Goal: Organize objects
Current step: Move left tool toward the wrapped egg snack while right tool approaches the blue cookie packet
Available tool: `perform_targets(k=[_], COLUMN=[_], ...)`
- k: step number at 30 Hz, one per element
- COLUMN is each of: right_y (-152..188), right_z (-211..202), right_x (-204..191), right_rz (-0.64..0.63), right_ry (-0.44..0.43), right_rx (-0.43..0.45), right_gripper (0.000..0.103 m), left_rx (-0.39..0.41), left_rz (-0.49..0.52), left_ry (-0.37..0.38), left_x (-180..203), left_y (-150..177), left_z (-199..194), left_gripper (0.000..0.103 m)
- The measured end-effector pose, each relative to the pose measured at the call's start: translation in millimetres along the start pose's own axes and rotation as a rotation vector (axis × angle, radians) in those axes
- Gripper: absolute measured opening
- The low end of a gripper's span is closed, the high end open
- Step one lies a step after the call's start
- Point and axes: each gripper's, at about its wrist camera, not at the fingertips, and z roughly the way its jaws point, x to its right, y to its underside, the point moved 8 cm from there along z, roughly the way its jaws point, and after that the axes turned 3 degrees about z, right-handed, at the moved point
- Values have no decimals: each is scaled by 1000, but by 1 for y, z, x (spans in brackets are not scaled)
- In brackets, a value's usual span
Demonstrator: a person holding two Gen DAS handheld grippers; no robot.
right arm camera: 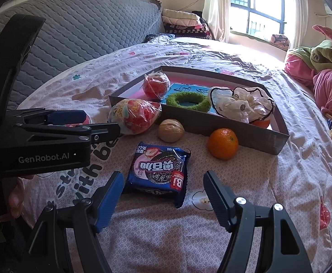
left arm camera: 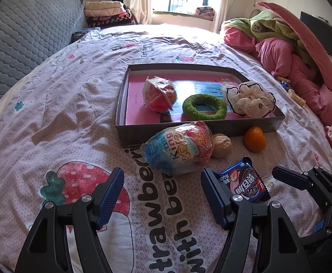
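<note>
From your left wrist camera, your left gripper [left arm camera: 161, 195] hovers low over the strawberry-print bedspread [left arm camera: 63, 118] with its fingers spread wide and nothing between them. Just ahead of the fingertips lies the large wrapped egg toy [left arm camera: 179, 147], resting against the near wall of the grey shallow box [left arm camera: 120, 104]. A walnut-like ball [left arm camera: 221, 145] sits touching the egg's right side, and an orange [left arm camera: 254, 138] stands just beside the box wall further right. The blue cookie packet [left arm camera: 245, 180] lies next to your right fingertip. Inside the box you can see a wrapped red ball [left arm camera: 160, 94], a green ring [left arm camera: 204, 107] and a cream scrunchie [left arm camera: 251, 100]. Your right gripper [left arm camera: 302, 179] enters at the far right edge; from here you cannot tell its finger state.

From your right wrist camera, your right gripper [right arm camera: 163, 184] has its fingers spread wide, with the cookie packet [right arm camera: 160, 170] lying flat on the bedspread between and just ahead of them, untouched. The walnut-like ball [right arm camera: 170, 130] and orange [right arm camera: 222, 143] sit beyond it, outside the box [right arm camera: 234, 132]. Your left gripper [right arm camera: 97, 125] reaches in from the left, its tips near the egg toy [right arm camera: 135, 116]
</note>
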Motion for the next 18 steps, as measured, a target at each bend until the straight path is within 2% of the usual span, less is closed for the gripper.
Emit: perform_targets(k=[18], right_y=[4], right_z=[10], right_x=[-2], right_rz=[5], right_ry=[-11], right_rx=[-26], right_gripper=[72], left_rx=[-43], left_rz=[3], left_ry=[13], left_x=[-3], left_y=[-5], left_z=[29], left_gripper=[72])
